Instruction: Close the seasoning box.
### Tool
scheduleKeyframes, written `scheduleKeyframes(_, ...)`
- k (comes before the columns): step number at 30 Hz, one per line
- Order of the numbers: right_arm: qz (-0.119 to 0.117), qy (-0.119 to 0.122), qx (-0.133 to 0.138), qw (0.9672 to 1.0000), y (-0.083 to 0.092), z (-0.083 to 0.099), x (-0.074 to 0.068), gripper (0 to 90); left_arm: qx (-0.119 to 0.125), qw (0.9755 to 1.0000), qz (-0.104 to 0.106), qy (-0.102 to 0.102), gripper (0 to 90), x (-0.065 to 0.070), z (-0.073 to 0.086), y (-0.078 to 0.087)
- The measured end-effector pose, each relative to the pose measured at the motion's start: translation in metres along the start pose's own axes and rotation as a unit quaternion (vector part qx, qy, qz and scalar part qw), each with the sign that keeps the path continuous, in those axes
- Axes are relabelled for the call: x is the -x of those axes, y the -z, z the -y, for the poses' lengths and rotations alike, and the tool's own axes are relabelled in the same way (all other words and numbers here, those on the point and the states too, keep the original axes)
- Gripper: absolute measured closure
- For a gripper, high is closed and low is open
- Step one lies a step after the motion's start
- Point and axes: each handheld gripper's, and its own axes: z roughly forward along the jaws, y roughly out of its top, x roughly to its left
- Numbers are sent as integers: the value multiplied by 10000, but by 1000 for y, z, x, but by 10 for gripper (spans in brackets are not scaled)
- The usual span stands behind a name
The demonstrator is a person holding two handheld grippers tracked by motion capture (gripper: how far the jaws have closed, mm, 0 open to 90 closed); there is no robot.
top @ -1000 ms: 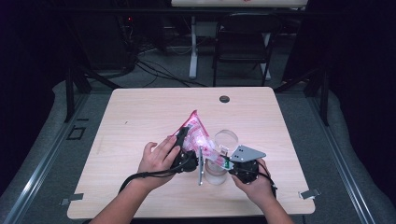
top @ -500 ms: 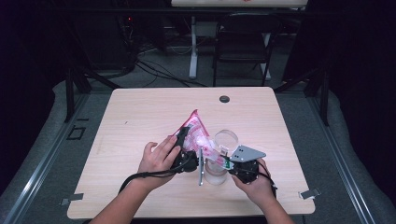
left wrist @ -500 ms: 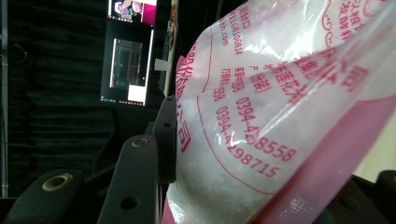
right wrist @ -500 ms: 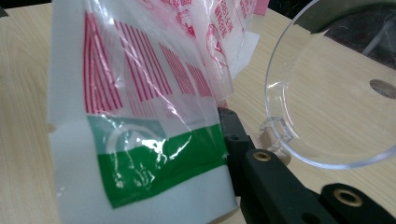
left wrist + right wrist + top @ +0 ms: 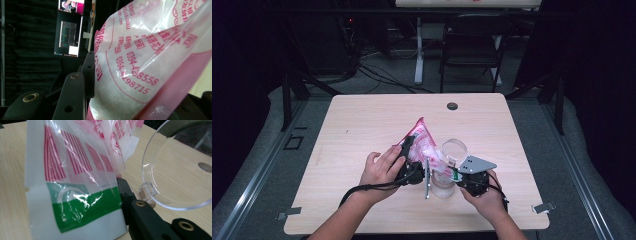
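Observation:
A pink-and-white printed plastic bag stands tilted over the middle of the table, its tip pointing up and away. My left gripper is shut on the bag's left side; in the left gripper view the bag bulges between the black jaws. My right gripper is shut on the bag's lower corner, which shows a green band and red stripes. A clear jar stands between the two hands, and its round clear lid is tipped open just right of the bag.
The wooden table has a small black round object near its far edge. A dark chair and cables lie beyond the table. A lit screen hangs in the dark background.

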Motion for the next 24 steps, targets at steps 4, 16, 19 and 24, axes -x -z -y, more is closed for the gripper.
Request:
scheduleKeyframes(4,-5,0,-13,10000,0,0,0,900,8,10000,4,-31,618,0,0,0)
scheduleKeyframes(16,-5,-11,-17,10000,0,0,1,900,-2,10000,-7,-59,618,-1,-1,1)
scheduleKeyframes(19,2,-19,2,10000,0,0,1,900,-5,10000,-8,-68,618,-2,-2,1)
scheduleKeyframes(24,5,-24,-6,10000,0,1,1,900,7,10000,-9,-73,618,-1,-2,1)
